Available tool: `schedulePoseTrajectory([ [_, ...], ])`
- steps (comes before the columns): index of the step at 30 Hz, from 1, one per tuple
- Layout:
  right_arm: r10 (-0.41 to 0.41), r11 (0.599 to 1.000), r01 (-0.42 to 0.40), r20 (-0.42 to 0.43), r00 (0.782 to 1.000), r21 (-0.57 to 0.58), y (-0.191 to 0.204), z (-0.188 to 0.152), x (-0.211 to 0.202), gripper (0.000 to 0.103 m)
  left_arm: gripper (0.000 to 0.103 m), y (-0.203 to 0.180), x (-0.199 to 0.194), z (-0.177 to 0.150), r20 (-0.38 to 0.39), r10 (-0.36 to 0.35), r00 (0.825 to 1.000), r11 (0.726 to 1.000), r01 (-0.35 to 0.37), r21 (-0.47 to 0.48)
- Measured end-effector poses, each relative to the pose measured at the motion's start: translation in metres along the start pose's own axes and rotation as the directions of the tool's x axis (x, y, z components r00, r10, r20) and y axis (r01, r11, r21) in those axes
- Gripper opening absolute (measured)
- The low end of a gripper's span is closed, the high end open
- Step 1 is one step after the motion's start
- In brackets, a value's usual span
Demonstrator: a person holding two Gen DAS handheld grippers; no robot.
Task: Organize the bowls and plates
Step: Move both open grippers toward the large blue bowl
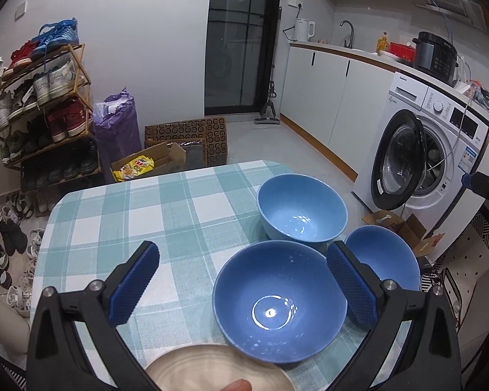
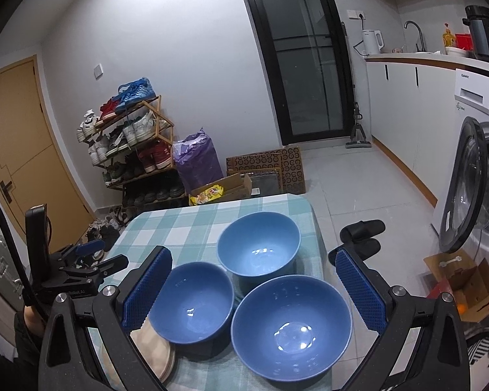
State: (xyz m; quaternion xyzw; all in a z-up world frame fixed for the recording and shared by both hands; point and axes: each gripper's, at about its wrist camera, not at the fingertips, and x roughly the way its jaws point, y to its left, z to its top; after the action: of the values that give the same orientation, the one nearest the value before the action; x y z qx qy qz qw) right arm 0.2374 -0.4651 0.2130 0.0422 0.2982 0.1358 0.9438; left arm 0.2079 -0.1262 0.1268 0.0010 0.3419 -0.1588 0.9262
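Three blue bowls [image 2: 259, 244] cluster at the worktop's [image 1: 130, 215] right edge. Both tongs hang released and empty; the right tongs [image 2: 254, 288] sit nearer, the left tongs [image 1: 244, 280] off toward the plates [image 1: 212, 371].

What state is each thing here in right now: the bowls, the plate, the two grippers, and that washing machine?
Far bowl: upright, empty.
Small bowl: upright, empty, over the plate's edge.
Near bowl: upright, empty.
Plate: flat on the table, empty.
Left hand-held gripper: open, holding nothing.
Right hand-held gripper: open, holding nothing.
Washing machine: door open.
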Motion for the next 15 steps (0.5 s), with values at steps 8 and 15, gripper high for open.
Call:
schedulePoseTrajectory([
  [8,-0.036,0.999,0.036,-0.037,0.999,0.008,-0.015,0.004,0.03,0.102,0.103,-0.014,0.028,0.014,-0.025,-0.026,0.999,0.999,0.026,0.026],
  [15,-0.049,0.999,0.05,-0.071,0.996,0.005,-0.025,0.005,0.056,0.102,0.103,-0.018,0.052,0.023,-0.044,-0.033,0.998,0.999,0.034,0.031],
])
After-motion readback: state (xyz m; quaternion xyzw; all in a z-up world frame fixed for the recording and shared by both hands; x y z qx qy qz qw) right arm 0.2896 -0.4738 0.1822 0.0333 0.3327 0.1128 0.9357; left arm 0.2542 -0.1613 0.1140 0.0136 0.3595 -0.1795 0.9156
